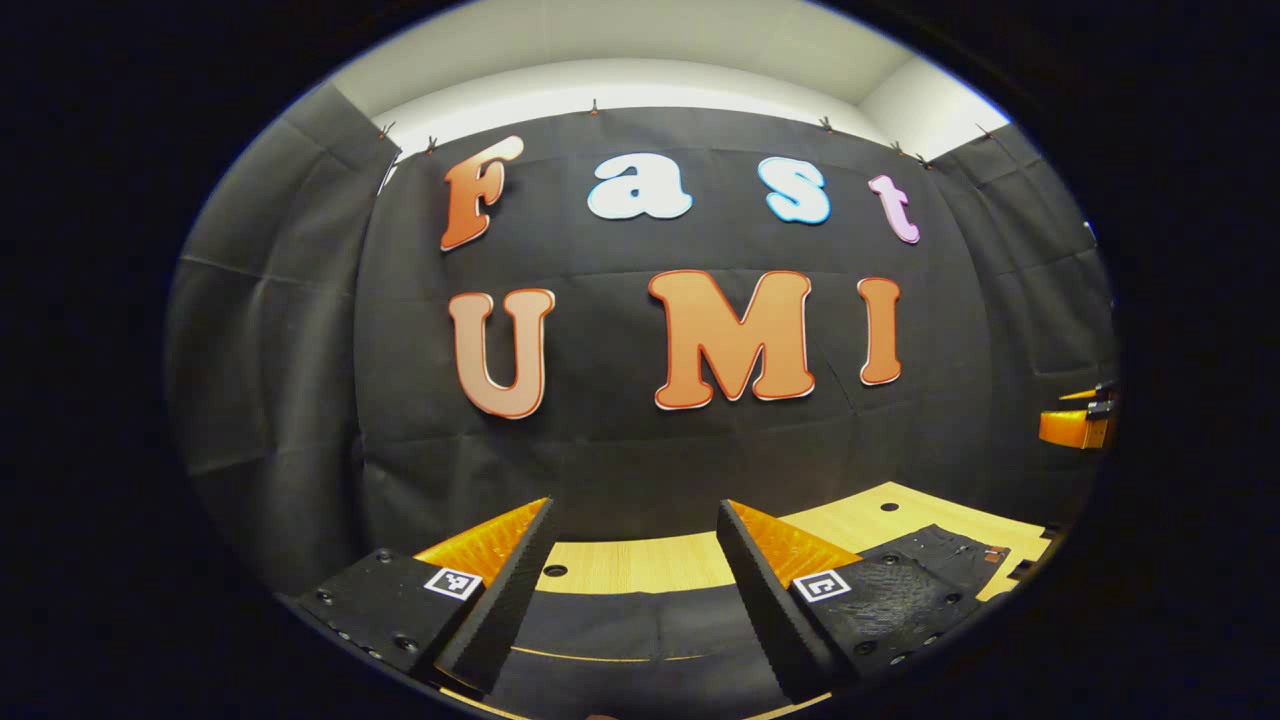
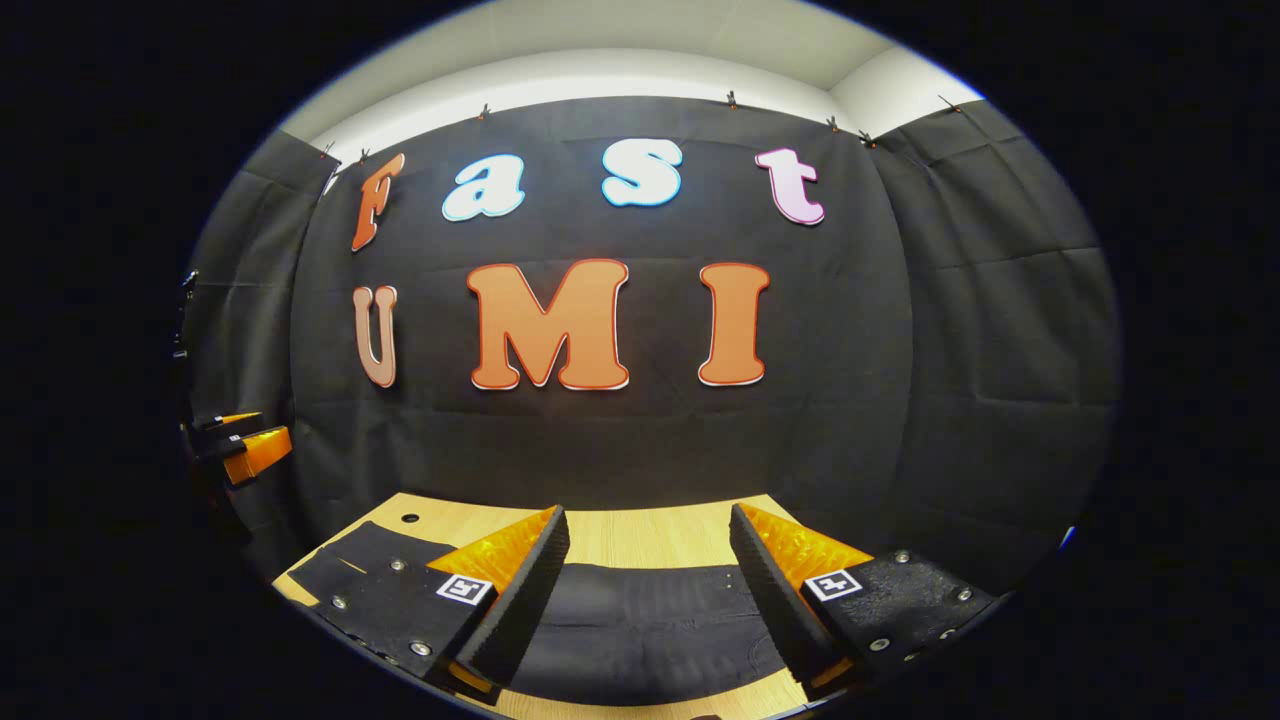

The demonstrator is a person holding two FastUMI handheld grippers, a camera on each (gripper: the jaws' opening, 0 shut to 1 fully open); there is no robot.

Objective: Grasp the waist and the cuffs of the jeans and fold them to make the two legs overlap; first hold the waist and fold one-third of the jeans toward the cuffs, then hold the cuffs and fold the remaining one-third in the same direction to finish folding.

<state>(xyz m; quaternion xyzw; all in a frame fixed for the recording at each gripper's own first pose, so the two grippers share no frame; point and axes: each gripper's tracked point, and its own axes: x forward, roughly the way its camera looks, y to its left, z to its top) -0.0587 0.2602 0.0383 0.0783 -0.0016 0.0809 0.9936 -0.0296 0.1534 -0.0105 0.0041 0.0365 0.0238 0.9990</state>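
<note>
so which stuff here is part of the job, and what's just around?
Job:
- jeans, dark, lying on the table
- left gripper, open, above them
- right gripper, open, above them

Just around:
- wooden table
- black cloth wall

Our two gripper assemblies

We see on our left gripper (image 1: 635, 520) and right gripper (image 2: 648, 525) serrated fingers, black screw-fastened mounts, and square coded markers.

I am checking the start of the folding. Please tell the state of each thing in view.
jeans: lying flat on the table, not held
left gripper: open, fingers apart above the jeans
right gripper: open, fingers apart above the jeans
table: wooden, with the jeans on it
</note>
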